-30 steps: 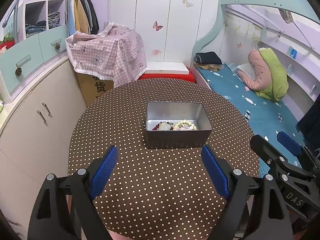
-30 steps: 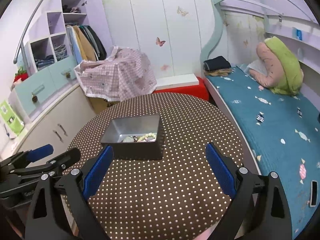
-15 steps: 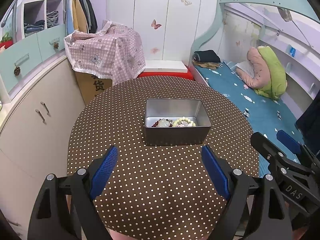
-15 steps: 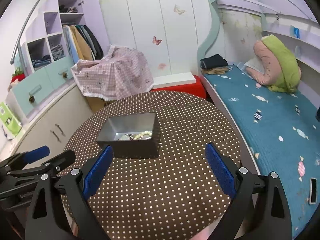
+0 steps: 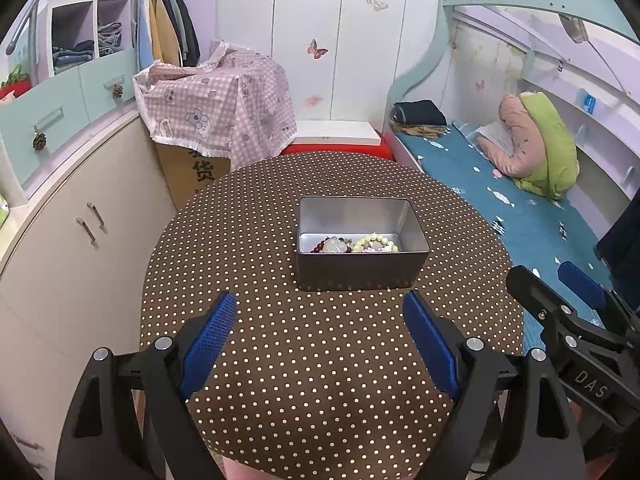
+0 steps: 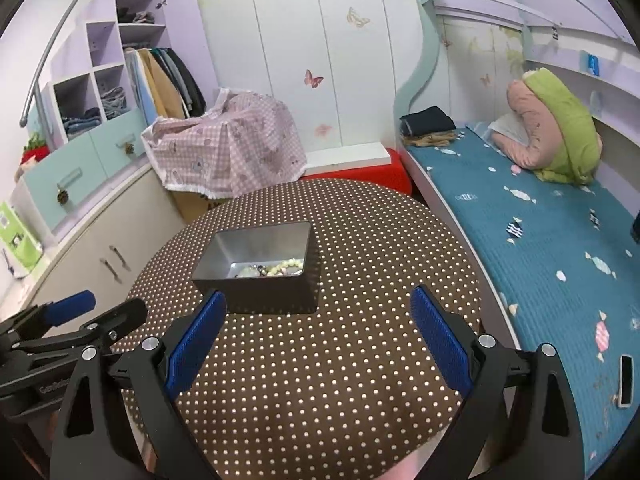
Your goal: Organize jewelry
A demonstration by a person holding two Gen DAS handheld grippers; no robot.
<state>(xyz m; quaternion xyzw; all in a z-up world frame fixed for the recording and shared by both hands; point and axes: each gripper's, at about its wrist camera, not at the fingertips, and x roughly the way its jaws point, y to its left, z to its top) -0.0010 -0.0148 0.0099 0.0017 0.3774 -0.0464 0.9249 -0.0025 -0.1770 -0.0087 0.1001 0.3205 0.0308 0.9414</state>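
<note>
A grey metal tin point(image 5: 360, 268) stands open in the middle of the round brown polka-dot table point(image 5: 280, 360). Bead bracelets point(image 5: 356, 245), dark red, white and pale yellow, lie inside along its near wall. The tin also shows in the right wrist view point(image 6: 260, 292), with the beads point(image 6: 276, 269) partly hidden by its near wall. My left gripper point(image 5: 320, 340) is open and empty above the table's near half, short of the tin. My right gripper point(image 6: 318, 340) is open and empty, to the right of the tin and nearer the table's front.
A bed with a blue cover point(image 6: 540, 240) runs along the table's right side. Cream cabinets point(image 5: 80, 240) stand to the left. A cardboard box under a pink checked cloth point(image 5: 216, 112) and a red stool point(image 5: 340, 148) stand behind the table.
Both grippers have drawn back and risen a little from the tin, which now looks smaller and farther. Both stay open. The tin and beads have not moved.
</note>
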